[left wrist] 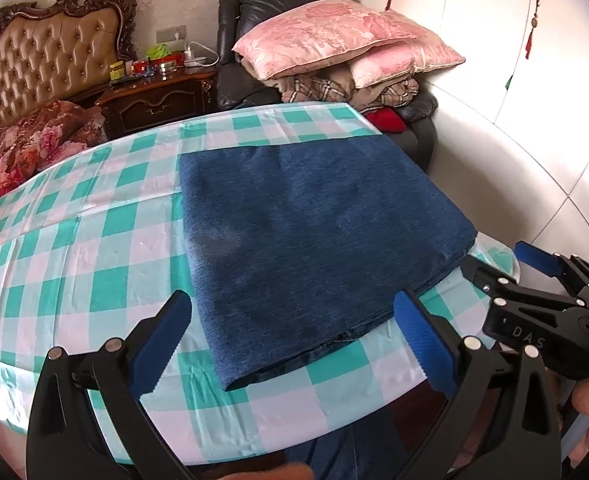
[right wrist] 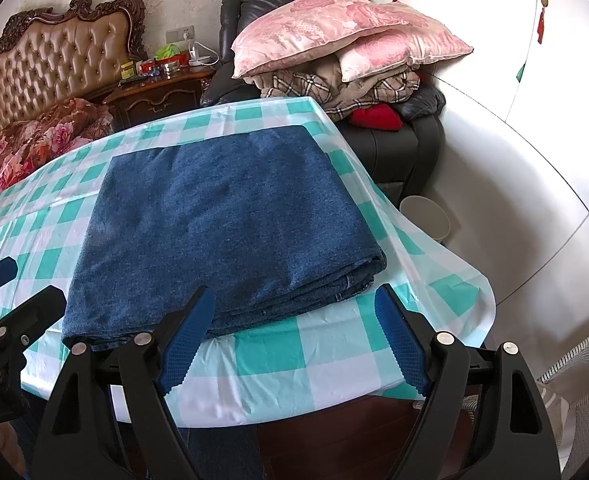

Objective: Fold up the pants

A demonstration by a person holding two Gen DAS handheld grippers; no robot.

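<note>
Covering the table: green-and-white checked cloth point(left wrist: 94, 240), draped over the near and right edges.
Pants point(right wrist: 222, 216): dark blue, folded into a thick flat rectangle, lying on the right half of the cloth, layered edges facing near and right.
Far background: pink pillows point(right wrist: 334, 36) stacked on plaid bedding on a black chair; tufted headboard point(left wrist: 42, 60) far left.
Left gripper point(left wrist: 294, 344): spread wide, gripping nothing, hovering just off the near edge of the pants.
Right gripper point(right wrist: 294, 340): likewise spread wide, empty, near the folded stack's near-right corner.
</note>
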